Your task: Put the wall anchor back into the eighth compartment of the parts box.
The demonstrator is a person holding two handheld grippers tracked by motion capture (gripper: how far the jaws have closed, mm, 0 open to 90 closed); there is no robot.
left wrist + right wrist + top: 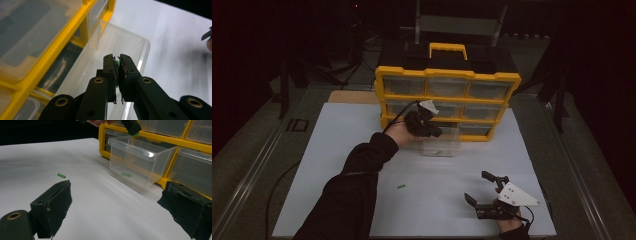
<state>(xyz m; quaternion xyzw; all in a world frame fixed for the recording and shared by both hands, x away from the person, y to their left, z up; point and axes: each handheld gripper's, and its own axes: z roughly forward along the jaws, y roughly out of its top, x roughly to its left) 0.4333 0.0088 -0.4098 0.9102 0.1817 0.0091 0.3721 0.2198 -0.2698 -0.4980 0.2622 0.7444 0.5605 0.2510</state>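
Observation:
My left gripper (117,58) is shut on a small green piece (116,64), which shows as a sliver between the pads. It hangs over a clear plastic drawer (447,146) pulled out of the yellow organizer (447,75). In the right gripper view the left gripper's tip (132,127) sits just above the drawer's rim (130,143). Another green piece (126,174) lies on the drawer's floor. A third green piece (401,187) lies loose on the white mat. My right gripper (476,186) rests open at the front right, with nothing between its jaws (116,192).
The organizer holds several clear drawers in rows and has a yellow handle (447,48) on top. The white mat (337,150) covers most of the table. Dark table edges and a cable (277,185) lie to the left.

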